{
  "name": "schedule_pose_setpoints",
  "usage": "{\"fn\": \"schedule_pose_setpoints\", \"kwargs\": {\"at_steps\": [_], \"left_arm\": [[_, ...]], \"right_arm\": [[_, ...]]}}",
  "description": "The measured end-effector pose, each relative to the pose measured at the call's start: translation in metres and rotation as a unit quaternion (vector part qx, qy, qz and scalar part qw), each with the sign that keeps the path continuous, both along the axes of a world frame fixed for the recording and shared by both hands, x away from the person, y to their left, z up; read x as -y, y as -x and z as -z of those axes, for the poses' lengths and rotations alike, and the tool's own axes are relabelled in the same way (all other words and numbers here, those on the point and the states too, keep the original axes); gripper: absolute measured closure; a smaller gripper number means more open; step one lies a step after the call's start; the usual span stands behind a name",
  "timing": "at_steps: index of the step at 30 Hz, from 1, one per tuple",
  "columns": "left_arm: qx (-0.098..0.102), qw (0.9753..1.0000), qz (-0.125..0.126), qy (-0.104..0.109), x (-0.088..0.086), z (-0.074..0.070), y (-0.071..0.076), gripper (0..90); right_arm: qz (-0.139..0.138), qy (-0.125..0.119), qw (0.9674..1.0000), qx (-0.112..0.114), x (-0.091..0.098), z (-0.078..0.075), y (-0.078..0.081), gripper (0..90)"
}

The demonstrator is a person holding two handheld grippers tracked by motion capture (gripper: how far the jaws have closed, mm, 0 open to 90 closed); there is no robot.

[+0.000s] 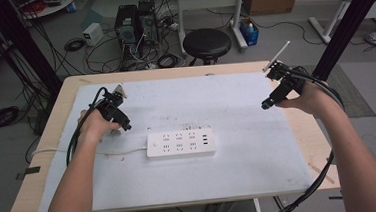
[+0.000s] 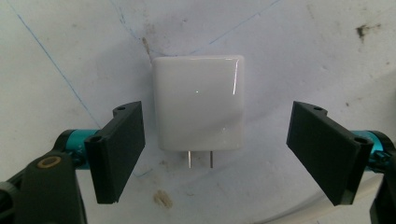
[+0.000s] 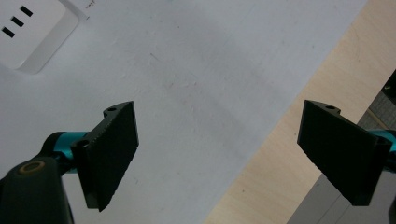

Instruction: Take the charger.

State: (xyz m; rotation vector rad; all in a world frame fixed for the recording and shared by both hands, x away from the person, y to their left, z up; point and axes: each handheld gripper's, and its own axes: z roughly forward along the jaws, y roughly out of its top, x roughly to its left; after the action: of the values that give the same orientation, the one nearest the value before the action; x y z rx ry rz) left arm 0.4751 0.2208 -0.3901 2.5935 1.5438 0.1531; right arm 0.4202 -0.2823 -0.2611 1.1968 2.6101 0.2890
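A white square plug-in charger (image 2: pixel 198 102) lies flat on the white mat (image 1: pixel 226 103), its two metal prongs pointing toward the camera in the left gripper view. My left gripper (image 2: pixel 218 112) is open and straddles it, with a gap between each pad and the charger's sides. In the high view the left gripper (image 1: pixel 126 126) points down at the mat just left of a white power strip (image 1: pixel 180 143). My right gripper (image 1: pixel 265 104) hovers above the mat's right part, open with nothing between its jaws (image 3: pixel 219 109). A corner of the power strip (image 3: pixel 28 32) appears at the upper left of the right gripper view.
The strip's white cord (image 1: pixel 124 152) runs left across the mat toward the table's edge. Bare wooden tabletop (image 1: pixel 52 130) borders the mat. Beyond the far edge stand a black stool (image 1: pixel 206 43), computer towers (image 1: pixel 135 22) and tangled cables on the floor.
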Motion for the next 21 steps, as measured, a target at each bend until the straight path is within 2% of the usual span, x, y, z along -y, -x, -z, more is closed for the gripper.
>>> {"fn": "schedule_pose_setpoints", "kwargs": {"at_steps": [10, 21], "left_arm": [[-0.01, 0.9998, -0.011, -0.01, 0.0, 0.012, -0.004, 22.5], [-0.017, 0.9996, -0.015, -0.016, -0.001, 0.016, -0.007, 32.8]], "right_arm": [[-0.002, 0.001, 1.0, -0.003, 0.001, 0.003, 0.0, 11.9], [-0.001, 0.001, 1.0, -0.004, 0.0, 0.006, -0.001, 11.9]]}}
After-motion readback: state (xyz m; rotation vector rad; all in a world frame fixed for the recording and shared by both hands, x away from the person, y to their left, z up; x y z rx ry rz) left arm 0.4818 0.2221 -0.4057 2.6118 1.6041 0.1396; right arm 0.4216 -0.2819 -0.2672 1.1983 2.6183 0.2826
